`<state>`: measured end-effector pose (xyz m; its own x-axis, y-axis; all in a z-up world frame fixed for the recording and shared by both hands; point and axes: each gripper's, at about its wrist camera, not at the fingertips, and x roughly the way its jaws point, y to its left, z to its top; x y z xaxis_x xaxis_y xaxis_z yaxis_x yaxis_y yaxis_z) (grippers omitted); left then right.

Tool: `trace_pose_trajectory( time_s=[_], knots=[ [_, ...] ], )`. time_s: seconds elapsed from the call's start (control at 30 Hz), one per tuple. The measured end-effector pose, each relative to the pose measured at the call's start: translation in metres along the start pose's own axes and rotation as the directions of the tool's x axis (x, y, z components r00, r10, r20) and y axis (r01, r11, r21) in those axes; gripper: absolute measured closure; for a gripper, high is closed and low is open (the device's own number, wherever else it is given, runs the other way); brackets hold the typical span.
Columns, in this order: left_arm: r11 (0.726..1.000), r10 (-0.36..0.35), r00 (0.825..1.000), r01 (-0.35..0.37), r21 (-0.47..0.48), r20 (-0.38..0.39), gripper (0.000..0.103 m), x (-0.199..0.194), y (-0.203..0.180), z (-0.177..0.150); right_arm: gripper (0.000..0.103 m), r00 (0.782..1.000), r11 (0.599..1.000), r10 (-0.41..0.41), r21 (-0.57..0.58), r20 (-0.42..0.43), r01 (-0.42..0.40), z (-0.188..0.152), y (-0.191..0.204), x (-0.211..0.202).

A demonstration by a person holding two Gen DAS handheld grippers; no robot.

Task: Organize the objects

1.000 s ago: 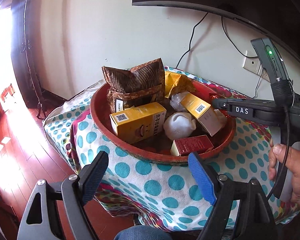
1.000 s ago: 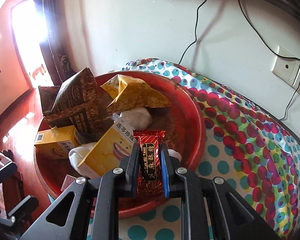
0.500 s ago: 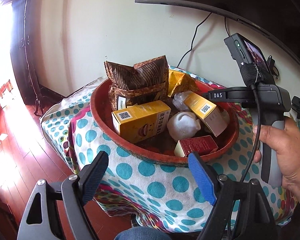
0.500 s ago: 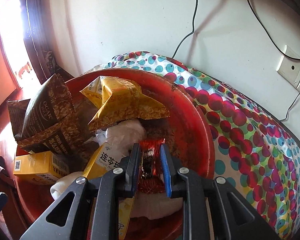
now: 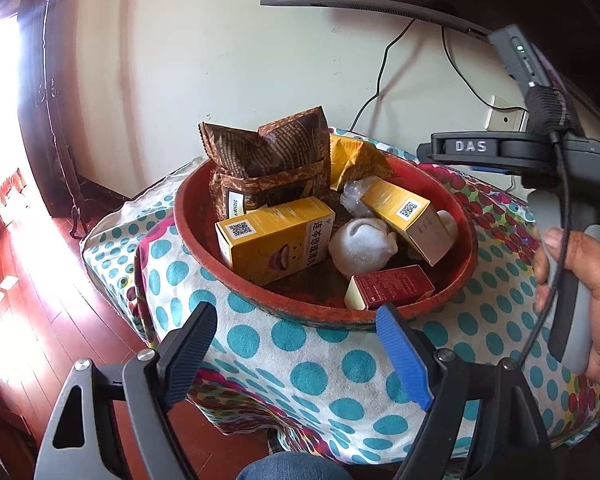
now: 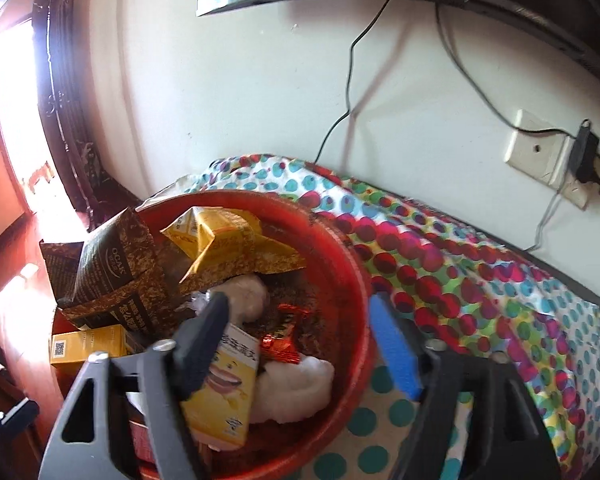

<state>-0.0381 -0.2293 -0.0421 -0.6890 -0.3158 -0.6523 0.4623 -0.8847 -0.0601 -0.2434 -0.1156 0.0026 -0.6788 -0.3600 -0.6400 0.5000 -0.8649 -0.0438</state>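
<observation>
On the polka-dot tablecloth (image 5: 312,344), through the left wrist view, we note the red basin (image 5: 466,256) holding a brown snack bag (image 5: 268,160), a large yellow box (image 5: 276,236), a second yellow box (image 5: 404,216), a white bundle (image 5: 360,248) and a dark red box (image 5: 392,286). Our left gripper (image 5: 300,356) hangs short of the basin's near rim, jaws spread wide, nothing between them, same as 1 second ago. At the right edge a hand (image 5: 588,292) holds the right gripper's handle, which stood lower over the basin half a second ago.

Right wrist view, somewhat blurred: the right gripper (image 6: 300,344) has its jaws opening, and no thing is pinched between them. The red candy wrapper (image 6: 282,334), clamped between the pads 1 second ago, now lies loose on the basin floor, between the tilted yellow box (image 6: 224,392) and a white bundle (image 6: 292,384), just below a crumpled yellow packet (image 6: 228,248). The gripper looks to have lifted away from it.

Our reading: the wrapper is delivered, so 1 more item is gathered in the basin. No loose items show on the cloth in either view; we judge the sorting well along.
</observation>
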Motion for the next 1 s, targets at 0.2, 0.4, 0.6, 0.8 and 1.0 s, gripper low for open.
trace_pose_trajectory(
  time_s=[0.2,0.4,0.6,0.8,1.0],
  knots=[
    [0.998,0.048,0.998,-0.049,0.027,0.037,0.014,-0.013,-0.013,-0.003,0.006,0.995,0.996,-0.094,0.003,0.027,0.094,-0.034,-0.015,-0.046],
    [0.995,0.087,0.993,-0.09,0.036,0.079,0.011,-0.041,-0.03,-0.015,0.003,0.988,0.989,-0.148,0.019,0.035,0.148,-0.064,-0.004,-0.073],
    [0.993,0.088,0.994,-0.093,0.072,0.068,0.011,-0.066,-0.032,-0.036,0.002,0.992,0.993,-0.116,0.036,0.054,0.114,-0.083,0.01,-0.1],
    [0.995,0.069,0.995,-0.073,0.064,0.07,0.011,-0.083,-0.031,-0.039,0.001,0.993,0.994,-0.084,0.076,0.082,0.077,-0.093,0.008,-0.129],
    [0.992,0.062,0.986,-0.078,0.095,0.155,0.011,-0.108,-0.046,-0.019,0.0,0.99,0.994,-0.056,0.096,0.127,0.044,-0.086,0.007,-0.152]
  ],
)
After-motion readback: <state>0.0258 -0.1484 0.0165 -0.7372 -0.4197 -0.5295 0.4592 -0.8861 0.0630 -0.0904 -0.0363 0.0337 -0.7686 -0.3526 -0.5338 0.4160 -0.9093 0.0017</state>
